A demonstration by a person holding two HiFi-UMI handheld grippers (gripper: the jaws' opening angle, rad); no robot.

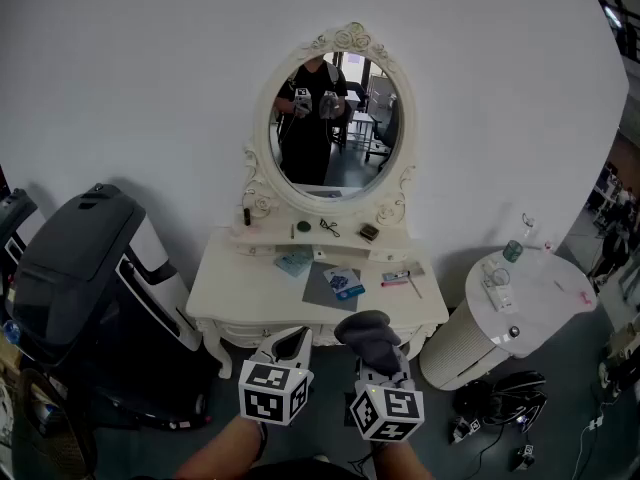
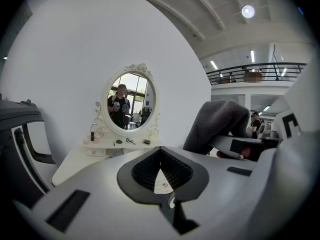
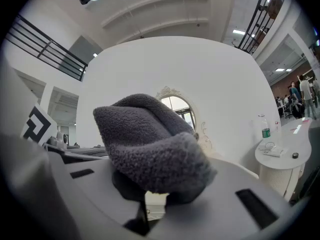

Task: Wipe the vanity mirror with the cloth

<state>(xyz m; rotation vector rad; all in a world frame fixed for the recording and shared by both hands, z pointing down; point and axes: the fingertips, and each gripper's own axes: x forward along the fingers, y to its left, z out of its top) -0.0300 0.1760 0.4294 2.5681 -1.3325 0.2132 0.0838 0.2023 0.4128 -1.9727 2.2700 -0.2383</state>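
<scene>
- White wall (image 1: 130, 88) backs a white dressing table (image 1: 235, 293) at frame centre; its oval mirror (image 1: 335, 118) rises above, well apart from both grippers.
- At lower centre, the right gripper (image 1: 384, 366) pinches a bunched grey cloth (image 1: 368, 336). Beside it, the left gripper (image 1: 292, 345) is pressed together, empty.
- Likely risks: a low sweep could knock the small items (image 1: 330, 228) under the mirror, and the bunched cloth could slip.
- No writing is legible.

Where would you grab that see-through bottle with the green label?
I'd take the clear plastic bottle with the green label around its middle, from the side: it stands upright on the round white side table, its body slim and round.
</scene>
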